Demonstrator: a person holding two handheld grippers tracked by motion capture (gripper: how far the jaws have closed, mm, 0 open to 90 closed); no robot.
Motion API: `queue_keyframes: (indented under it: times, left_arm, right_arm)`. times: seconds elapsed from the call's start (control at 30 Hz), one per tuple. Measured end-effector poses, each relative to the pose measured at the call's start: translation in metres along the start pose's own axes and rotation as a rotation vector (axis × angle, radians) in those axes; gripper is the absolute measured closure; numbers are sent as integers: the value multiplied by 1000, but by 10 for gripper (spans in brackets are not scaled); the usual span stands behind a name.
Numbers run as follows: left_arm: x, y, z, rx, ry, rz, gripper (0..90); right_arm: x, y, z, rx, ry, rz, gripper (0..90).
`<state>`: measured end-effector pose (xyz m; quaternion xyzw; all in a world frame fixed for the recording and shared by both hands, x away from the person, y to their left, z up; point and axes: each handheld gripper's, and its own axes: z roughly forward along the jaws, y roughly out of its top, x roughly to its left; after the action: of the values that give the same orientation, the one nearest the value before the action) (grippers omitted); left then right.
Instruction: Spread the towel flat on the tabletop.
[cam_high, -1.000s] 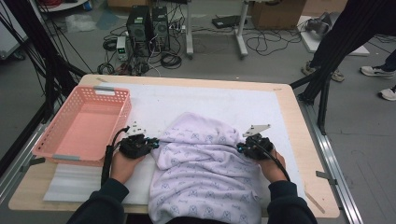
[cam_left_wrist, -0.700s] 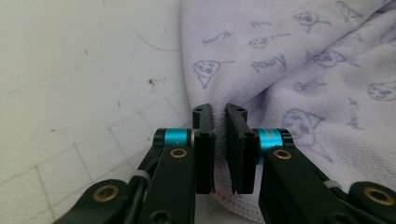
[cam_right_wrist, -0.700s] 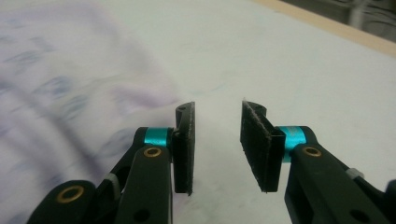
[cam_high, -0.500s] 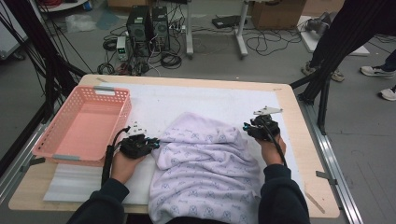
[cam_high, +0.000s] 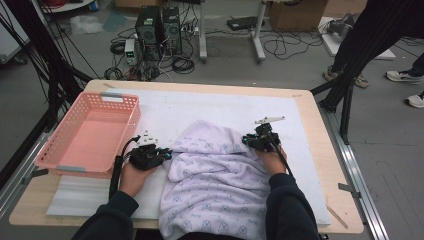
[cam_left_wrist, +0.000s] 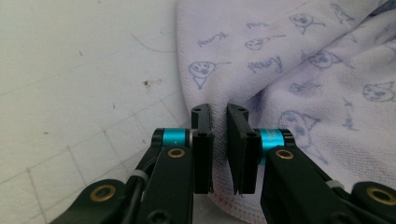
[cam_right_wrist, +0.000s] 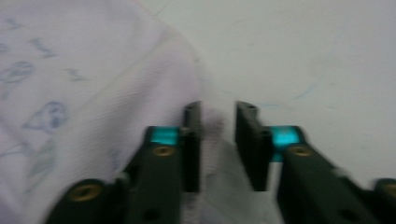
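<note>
A pale lilac towel (cam_high: 215, 175) printed with small blue figures lies bunched on the white mat (cam_high: 210, 107) and hangs over the near table edge. My left gripper (cam_high: 167, 154) is at its left edge. In the left gripper view this gripper (cam_left_wrist: 220, 116) is shut on the towel's hem (cam_left_wrist: 303, 70). My right gripper (cam_high: 247, 141) is at the towel's upper right edge. Its jaws have just been closing. In the blurred right gripper view this gripper (cam_right_wrist: 218, 112) stands apart with a fold of towel (cam_right_wrist: 70, 93) between the jaws, not plainly pressed.
An empty pink basket (cam_high: 120, 95) stands at the table's left, close to my left hand. Bare white mat lies beyond and right of the towel. The wooden table edge (cam_high: 325, 165) runs at the right. Computers, cables and a person's shoes are on the floor beyond.
My right gripper let go of the towel's right side, rose toward the far right, then came back left onto the towel's upper right edge. The left hand stayed put.
</note>
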<state>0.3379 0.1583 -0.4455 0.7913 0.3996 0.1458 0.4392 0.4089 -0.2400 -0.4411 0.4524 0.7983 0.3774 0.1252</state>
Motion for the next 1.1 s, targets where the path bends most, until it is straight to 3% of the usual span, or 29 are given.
queue_keyframes:
  times: [0.03, 0.07, 0.1, 0.13, 0.2, 0.23, 0.33, 0.37, 0.43, 0.47, 0.57, 0.6, 0.63, 0.67, 0.7, 0.73, 0.8, 0.9, 0.97, 1.0, 1.07, 1.1]
  left_arm:
    - [0, 0, 0, -2, -2, 0, 804]
    - [0, 0, 0, -1, -2, 0, 804]
    - [0, 0, 0, -3, -6, -1, 804]
    - [0, 0, 0, -1, -6, 0, 804]
    - [0, 0, 0, 3, -8, 3, 805]
    - [0, 0, 0, 3, -8, 3, 805]
    - [-2, 0, 1, 2, -14, 5, 805]
    - [-2, 0, 1, 1, -15, 6, 805]
    - [-2, 0, 1, 2, -14, 8, 805]
    - [-2, 0, 1, 0, -14, 7, 805]
    - [-2, 0, 1, -1, -14, 7, 805]
    - [-2, 0, 1, -1, -14, 7, 805]
    - [-2, 0, 1, -1, -15, 6, 805]
    - [-2, 0, 1, -1, -15, 6, 805]
    - [-2, 0, 1, -3, -15, 6, 804]
    - [-2, 0, 1, -3, -15, 6, 805]
    - [-2, 0, 1, -4, -17, 5, 805]
    - [-3, 0, 1, -2, -20, 2, 807]
    - [-3, 0, 2, -2, -29, 6, 809]
    - [-4, 0, 2, 2, -40, 11, 809]
    - [-5, 0, 2, -1, -43, 8, 809]
    - [-5, 0, 2, 2, -46, 10, 809]
  right_arm:
    - [0, 1, 0, 5, -1, -17, 850]
    - [2, 3, -4, 23, -26, -76, 871]
    - [2, 4, -8, 18, -58, -101, 881]
    - [2, 4, -8, 18, -58, -101, 881]
    - [-3, 6, -24, -35, -179, -130, 900]
    - [-5, 7, -30, -64, -208, -131, 900]
    - [-9, 8, -39, -112, -245, -115, 900]
    - [-15, 7, -38, -110, -189, -55, 892]
    - [-14, 5, -29, -74, -178, -41, 774]
    - [-14, 5, -29, -74, -178, -41, 774]
    - [-10, 5, -9, -50, -99, -13, 591]
    - [-10, 5, -9, -50, -99, -13, 591]
    - [-6, 5, 1, -1, -78, -9, 566]
    - [-6, 5, 1, -1, -78, -9, 566]
    - [-5, 5, 5, 3, -59, -14, 742]
    - [-3, 6, 4, 9, -39, -39, 825]
    - [4, 9, -1, 26, -146, -161, 855]
    - [-1, 11, -23, -84, -333, -177, 857]
    - [-5, 11, -35, -124, -467, -192, 860]
    - [-6, 10, -38, -116, -490, -203, 859]
    - [-9, 6, -38, -66, -472, -211, 854]
    - [-9, 6, -38, -66, -472, -211, 854]
